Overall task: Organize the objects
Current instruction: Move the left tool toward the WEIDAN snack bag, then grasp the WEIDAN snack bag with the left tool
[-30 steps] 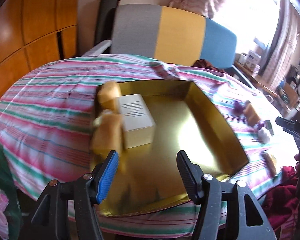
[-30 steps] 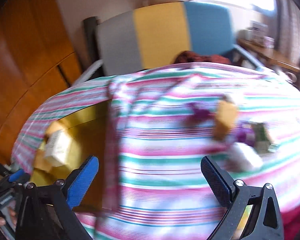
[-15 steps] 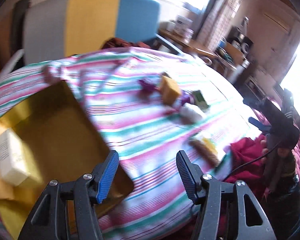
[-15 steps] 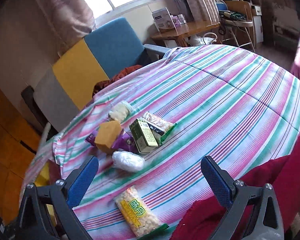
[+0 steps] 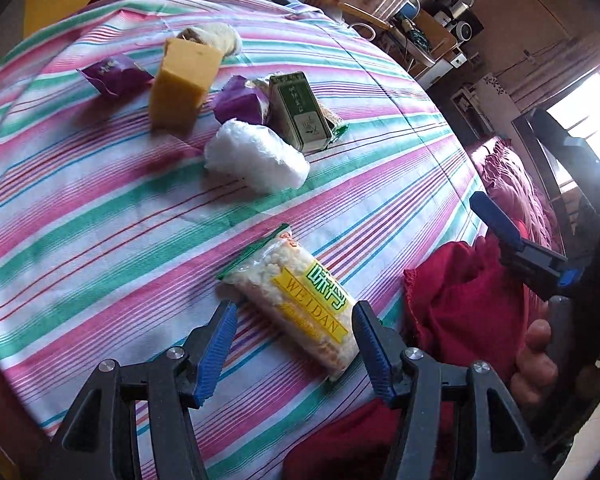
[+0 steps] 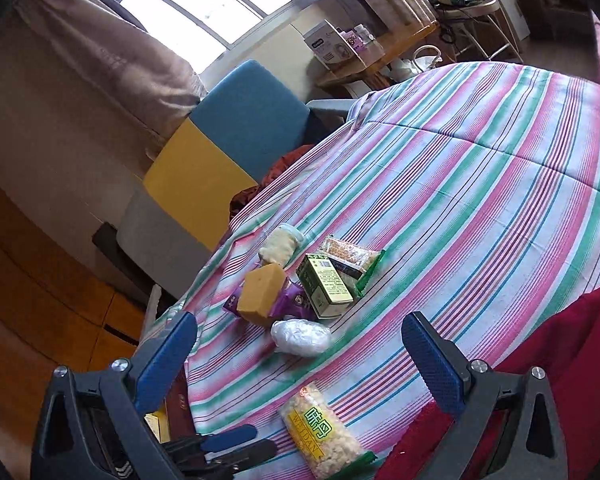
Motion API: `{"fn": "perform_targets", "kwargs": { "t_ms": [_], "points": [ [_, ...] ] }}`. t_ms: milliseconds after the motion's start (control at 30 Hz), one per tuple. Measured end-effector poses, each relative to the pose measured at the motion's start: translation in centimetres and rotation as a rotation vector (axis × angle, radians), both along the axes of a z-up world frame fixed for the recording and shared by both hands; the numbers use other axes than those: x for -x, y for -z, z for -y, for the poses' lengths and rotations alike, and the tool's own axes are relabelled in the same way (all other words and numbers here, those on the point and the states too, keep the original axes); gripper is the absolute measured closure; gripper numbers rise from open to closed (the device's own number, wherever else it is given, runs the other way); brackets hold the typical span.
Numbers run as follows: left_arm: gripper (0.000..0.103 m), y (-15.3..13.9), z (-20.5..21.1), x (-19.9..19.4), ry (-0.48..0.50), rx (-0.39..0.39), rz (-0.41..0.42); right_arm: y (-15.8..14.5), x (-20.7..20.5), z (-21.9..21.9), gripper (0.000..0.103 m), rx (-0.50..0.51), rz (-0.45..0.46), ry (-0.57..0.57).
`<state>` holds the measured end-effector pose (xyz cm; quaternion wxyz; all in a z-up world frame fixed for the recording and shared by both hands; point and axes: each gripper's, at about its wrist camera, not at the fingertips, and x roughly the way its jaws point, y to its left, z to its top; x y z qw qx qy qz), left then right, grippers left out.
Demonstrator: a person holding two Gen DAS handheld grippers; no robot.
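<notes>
My left gripper [image 5: 294, 342] is open and empty, its fingers on either side of the near end of a clear snack packet with a yellow WEIDAN label [image 5: 300, 300]; I cannot tell if it touches. The packet also shows in the right wrist view [image 6: 324, 438]. Beyond lie a white plastic-wrapped bundle [image 5: 256, 156], a yellow sponge block [image 5: 184, 82], purple packets [image 5: 240, 100] and a green box [image 5: 300, 110]. My right gripper [image 6: 300, 354] is open and empty, held above the table's near edge; it also shows in the left wrist view [image 5: 512, 240].
The striped tablecloth [image 6: 480, 200] covers the round table. Red cloth [image 5: 460, 308] lies at the near right edge. A grey, yellow and blue chair [image 6: 220, 164] stands behind the table. A side table with boxes [image 6: 364, 56] is by the window.
My left gripper swung right from the gold tray to the loose items and came down over the snack packet. My right gripper turned to face the item pile. Both stayed open.
</notes>
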<state>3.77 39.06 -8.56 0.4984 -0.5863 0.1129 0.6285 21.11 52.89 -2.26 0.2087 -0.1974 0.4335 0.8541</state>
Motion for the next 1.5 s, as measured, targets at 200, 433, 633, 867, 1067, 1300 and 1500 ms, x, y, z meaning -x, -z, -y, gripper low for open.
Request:
{"fn": "perform_targets", "kwargs": {
  "t_ms": [200, 433, 633, 867, 1067, 1300, 1500],
  "points": [
    [0.043, 1.5, -2.3, -0.2, -0.039, 0.055, 0.046, 0.1, 0.0, 0.0, 0.000, 0.008, -0.014, -0.021],
    [0.039, 1.9, -5.0, -1.4, 0.010, 0.082, -0.049, 0.2, -0.4, -0.3, 0.000, 0.028, -0.040, -0.017],
    [0.062, 1.7, -2.5, -0.9, 0.071, 0.030, -0.108, 0.2, -0.2, -0.3, 0.000, 0.027, -0.027, -0.020],
    [0.063, 1.3, 3.2, 0.8, 0.021, -0.027, -0.236, 0.5, 0.2, -0.4, 0.000, 0.038, 0.003, -0.039],
    [0.063, 1.5, 6.0, 0.3, 0.010, -0.081, -0.296, 0.8, 0.8, -0.4, 0.000, 0.051, 0.053, -0.052],
    [0.063, 1.8, 6.6, 0.0, 0.010, -0.127, -0.310, 1.3, 2.1, -0.2, 0.000, 0.053, 0.157, -0.077],
    [0.063, 2.1, 7.1, 0.3, 0.007, -0.162, -0.287, 1.9, 5.2, 1.2, 0.000, 0.008, 0.341, -0.182]
  ]
}}
